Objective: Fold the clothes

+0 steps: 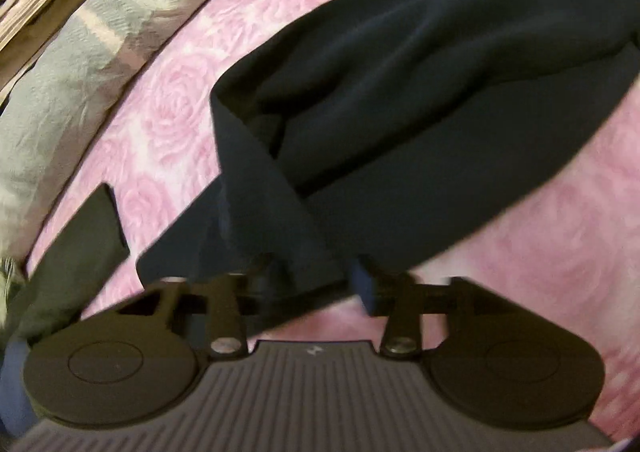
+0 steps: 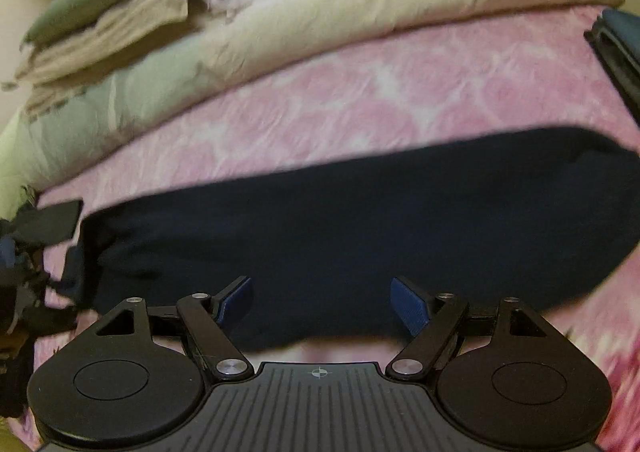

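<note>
Across the pink bedspread, the dark garment stretches sideways.

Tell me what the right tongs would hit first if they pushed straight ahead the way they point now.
Most likely the dark garment spread on the pink bedspread. The right tongs stand open with nothing between them, the cloth directly beyond the tips. How far off it lies is unclear.

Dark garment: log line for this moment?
dark garment on pink bedspread | left gripper pinching garment edge | right gripper open above it
</note>
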